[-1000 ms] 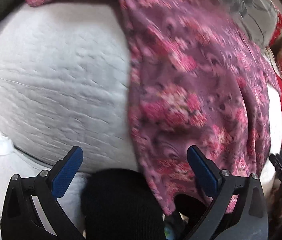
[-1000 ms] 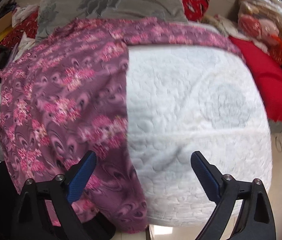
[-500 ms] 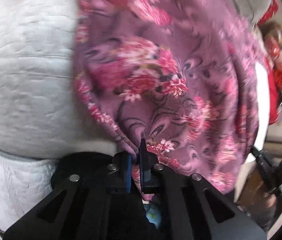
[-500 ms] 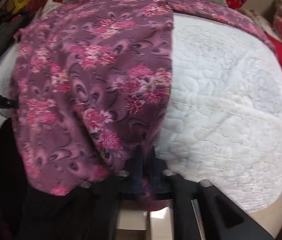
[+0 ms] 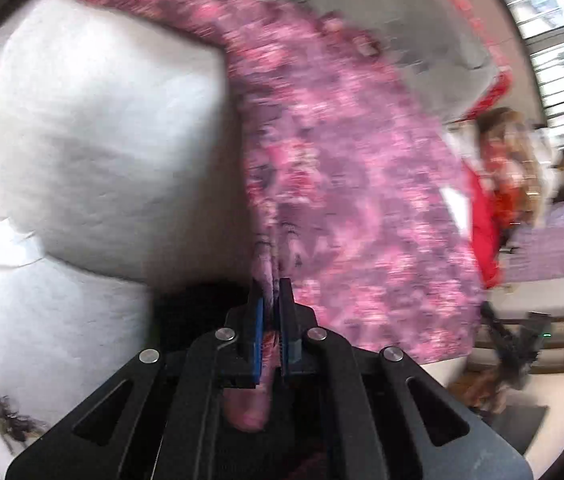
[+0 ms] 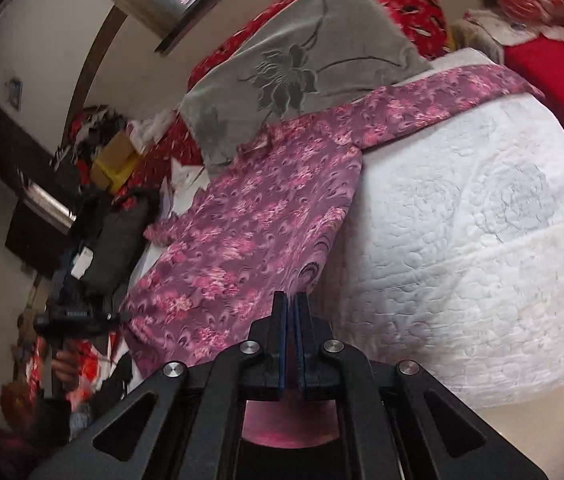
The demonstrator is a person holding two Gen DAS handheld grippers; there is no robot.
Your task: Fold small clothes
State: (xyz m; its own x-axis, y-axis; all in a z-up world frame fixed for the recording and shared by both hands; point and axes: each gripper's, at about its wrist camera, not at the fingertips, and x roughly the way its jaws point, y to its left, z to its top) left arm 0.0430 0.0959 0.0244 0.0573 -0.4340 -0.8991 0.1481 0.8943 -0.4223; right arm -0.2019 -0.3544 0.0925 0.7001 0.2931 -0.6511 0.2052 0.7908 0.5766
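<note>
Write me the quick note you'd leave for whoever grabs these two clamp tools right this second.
Left gripper: shut on the near hem of the pink floral garment.
Right gripper: shut on the same hem at its other corner.
The garment lies spread across the white quilted mattress, one sleeve stretched out by the grey pillow.
Done: both bottom corners gripped.
Left: no fold shows yet; probably carry the hem toward the collar, then tuck the sleeves.

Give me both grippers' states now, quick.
Left gripper: shut on the garment.
Right gripper: shut on the same garment's edge.
</note>
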